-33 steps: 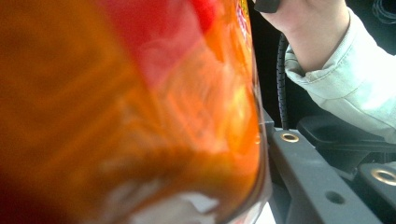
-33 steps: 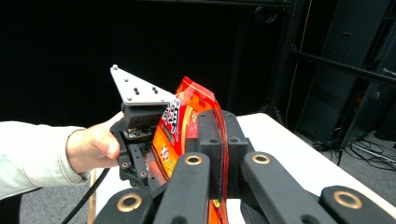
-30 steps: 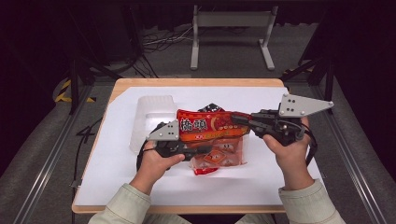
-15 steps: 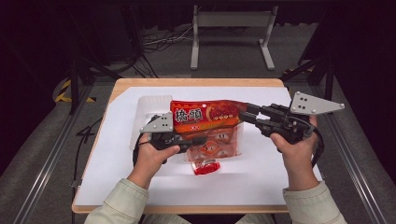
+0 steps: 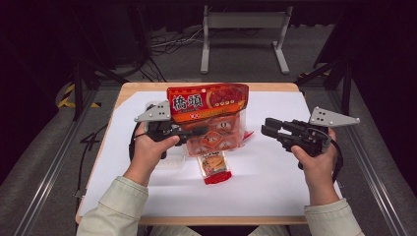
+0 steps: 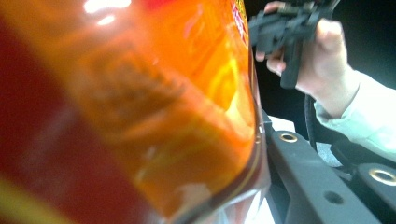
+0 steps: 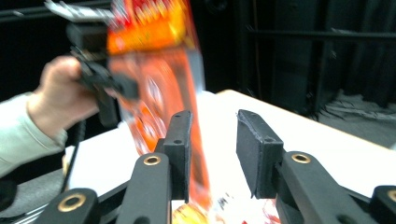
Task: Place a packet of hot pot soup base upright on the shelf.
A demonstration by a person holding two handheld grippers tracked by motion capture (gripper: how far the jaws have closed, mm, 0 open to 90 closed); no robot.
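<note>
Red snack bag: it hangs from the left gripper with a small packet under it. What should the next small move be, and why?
Probably a gentle shake or lift of the red snack bag by the left gripper, which is shut on it. One small packet already lies on the white table below, and more packets seem to remain inside. The right gripper is open and apart.

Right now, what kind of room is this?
Probably a recording lab or workshop: a white-topped wooden table on dark floor, loose cables, a grey metal stand, and a red-orange plastic snack bag being handled.
</note>
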